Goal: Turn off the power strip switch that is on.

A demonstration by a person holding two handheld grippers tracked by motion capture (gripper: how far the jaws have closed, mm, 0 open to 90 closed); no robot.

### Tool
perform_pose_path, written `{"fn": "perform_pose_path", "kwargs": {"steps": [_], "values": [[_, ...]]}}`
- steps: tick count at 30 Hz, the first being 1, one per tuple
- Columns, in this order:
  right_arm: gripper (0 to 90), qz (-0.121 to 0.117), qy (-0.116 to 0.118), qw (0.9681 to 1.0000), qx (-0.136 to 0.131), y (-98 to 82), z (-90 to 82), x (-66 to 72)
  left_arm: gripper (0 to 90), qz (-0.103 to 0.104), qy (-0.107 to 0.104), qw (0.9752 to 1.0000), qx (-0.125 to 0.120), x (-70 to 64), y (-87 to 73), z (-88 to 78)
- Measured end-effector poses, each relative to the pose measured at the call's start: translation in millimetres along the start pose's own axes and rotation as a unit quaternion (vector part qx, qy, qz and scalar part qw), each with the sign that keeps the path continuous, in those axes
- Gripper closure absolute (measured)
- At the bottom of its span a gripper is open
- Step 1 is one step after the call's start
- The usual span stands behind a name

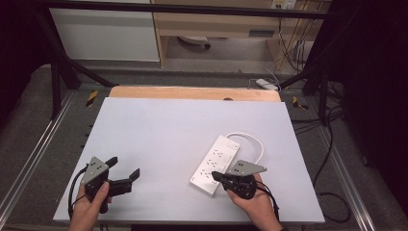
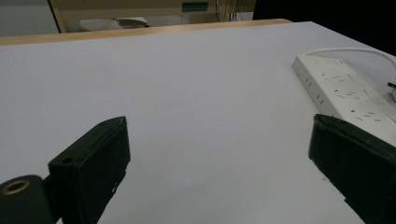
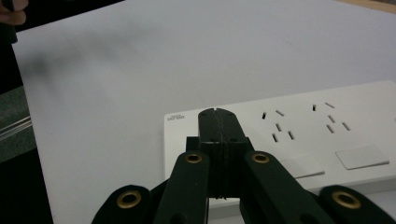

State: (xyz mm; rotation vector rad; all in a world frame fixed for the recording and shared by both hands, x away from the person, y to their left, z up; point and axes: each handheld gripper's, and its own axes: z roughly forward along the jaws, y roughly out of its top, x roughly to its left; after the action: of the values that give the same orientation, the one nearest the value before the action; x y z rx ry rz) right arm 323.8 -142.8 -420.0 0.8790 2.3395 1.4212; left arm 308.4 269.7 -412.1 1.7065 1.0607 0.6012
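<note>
Power strip (image 1: 215, 164) lies under pressed-together right tongs (image 1: 215, 176) (left tongs (image 1: 126, 168) spread apart).

power strip (image 3: 299, 135): far end cut off by right edge | its near end hidden behind right hand-held gripper (image 1: 217, 177)

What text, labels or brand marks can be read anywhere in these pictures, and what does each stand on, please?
Small grey mark at the corner of the white power strip, seen in the right gripper view: print is there, too small and blurred to read.
Pale label on the wooden shelf unit behind the table, seen in the high view: too small to read.
Nothing else legible.
</note>
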Motion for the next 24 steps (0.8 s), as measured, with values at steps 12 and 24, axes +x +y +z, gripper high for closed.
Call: {"fn": "perform_pose_path", "kwargs": {"steps": [12,24], "values": [[90.0,0.008,0.004,0.9995,0.030,-5.0,5.6,-0.9,5.5,0.000,0.000,1.0000,0.000,-0.2,0.0,-0.2],[90.0,0.014,0.003,0.9987,0.050,-8.3,9.5,-2.6,5.5,0.002,-0.001,1.0000,0.000,-0.5,0.0,-0.1]]}}
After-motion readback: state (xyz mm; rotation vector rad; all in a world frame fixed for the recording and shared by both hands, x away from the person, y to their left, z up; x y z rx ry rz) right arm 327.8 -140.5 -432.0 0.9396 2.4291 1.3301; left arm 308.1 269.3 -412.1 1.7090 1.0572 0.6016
